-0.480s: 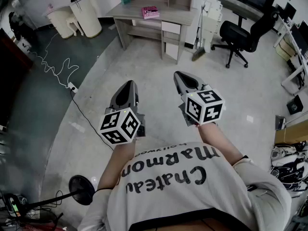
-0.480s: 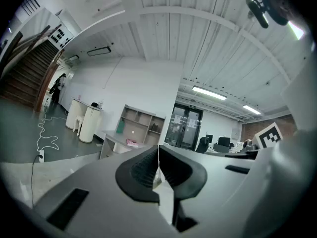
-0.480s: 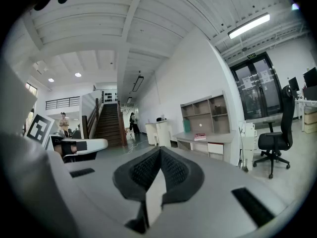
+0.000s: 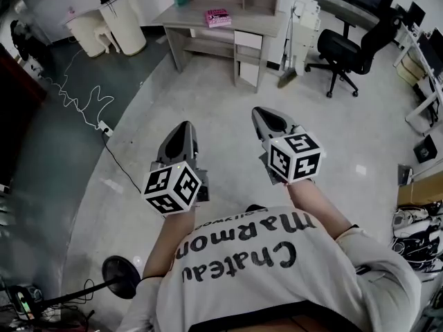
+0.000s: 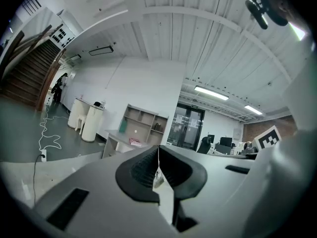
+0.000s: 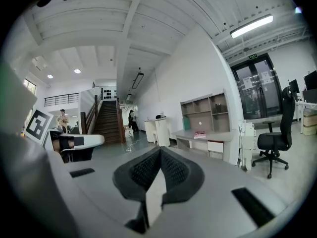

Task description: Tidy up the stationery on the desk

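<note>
Head view has the left gripper (image 4: 183, 126) and right gripper (image 4: 263, 113) closed on nothing, the desk (image 4: 243, 25) far ahead of their tips, so best walk closer before opening.

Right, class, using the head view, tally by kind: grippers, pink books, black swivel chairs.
Grippers: 2, the left gripper and the right gripper
Pink book: 1
Black swivel chair: 1
Total: 4
</note>
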The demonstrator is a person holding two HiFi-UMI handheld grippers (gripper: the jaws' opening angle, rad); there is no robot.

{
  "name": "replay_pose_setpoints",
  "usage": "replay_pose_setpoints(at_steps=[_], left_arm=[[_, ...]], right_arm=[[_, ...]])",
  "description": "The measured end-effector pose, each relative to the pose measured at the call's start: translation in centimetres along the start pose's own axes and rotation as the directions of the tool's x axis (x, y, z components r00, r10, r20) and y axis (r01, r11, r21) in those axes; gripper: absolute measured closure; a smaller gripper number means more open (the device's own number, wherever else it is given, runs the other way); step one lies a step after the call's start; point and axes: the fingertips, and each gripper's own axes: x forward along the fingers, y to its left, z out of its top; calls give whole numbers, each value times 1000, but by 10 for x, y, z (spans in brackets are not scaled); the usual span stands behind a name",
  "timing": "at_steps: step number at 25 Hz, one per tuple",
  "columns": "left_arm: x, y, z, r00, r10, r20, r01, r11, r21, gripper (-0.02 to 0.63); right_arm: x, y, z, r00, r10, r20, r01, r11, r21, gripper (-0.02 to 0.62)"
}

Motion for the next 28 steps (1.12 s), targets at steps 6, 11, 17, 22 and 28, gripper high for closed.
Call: replay_pose_setpoints(at_steps=[6,11,17,22,28], left_arm=[[9,27,-15,998,43,-35,-45,998,-43,589],[35,44,-10,997,68,-37,-70,997,-45,589],[85,75,10,996,89,-11,-89,995,-55,589],[143,96,36,995,89,49,-84,992,-95,589],[196,119,65,988,117,104,-107,989,-101,589]], right_arm=[[25,-6,-11,1000,0,-15,0,999,36,583],[61,-28,-7,1000,2,-14,-2,999,54,583],[126,-52,13,999,35,5,-35,996,76,583],[190,-76,39,996,83,14,-84,994,72,581],[248,-104,88,990,117,72,-122,990,65,583]])
